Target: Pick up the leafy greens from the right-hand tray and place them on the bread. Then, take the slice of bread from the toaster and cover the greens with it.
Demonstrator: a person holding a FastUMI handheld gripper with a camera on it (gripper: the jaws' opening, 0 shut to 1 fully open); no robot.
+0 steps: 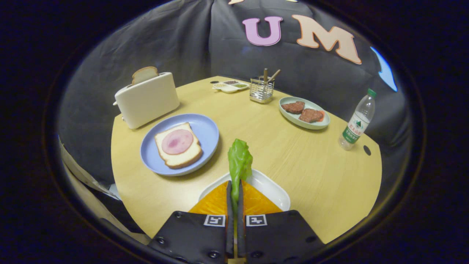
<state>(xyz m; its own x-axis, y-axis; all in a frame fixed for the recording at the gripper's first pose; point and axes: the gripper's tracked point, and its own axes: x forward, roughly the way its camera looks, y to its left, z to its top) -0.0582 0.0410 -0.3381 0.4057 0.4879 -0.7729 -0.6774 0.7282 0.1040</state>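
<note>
- Right now I see the round wooden surface (293, 157) carrying everything, largest of all.
- I have the white toaster (147, 99) at the far left, with a slice of bread (144, 74) standing up out of its slot.
- Just in front of the toaster sits the blue plate (205, 134), bearing the bread with ham (178, 145) lying flat.
- Directly under my claw (235, 192) lies the white tray (271, 189) holding orange slices (216, 203).
- Across the surface I see a green oval dish (304, 123) with two brown patties, a water bottle (357, 121) to its right, and a wire utensil holder (261, 91) and small condiment tray (231, 86) beyond.
- My claw is clamped on the leafy greens (240, 161), both fingers pressing the stem; the leaf rises upright ahead of the fingers, lifted above the tray, beside the blue plate.
</note>
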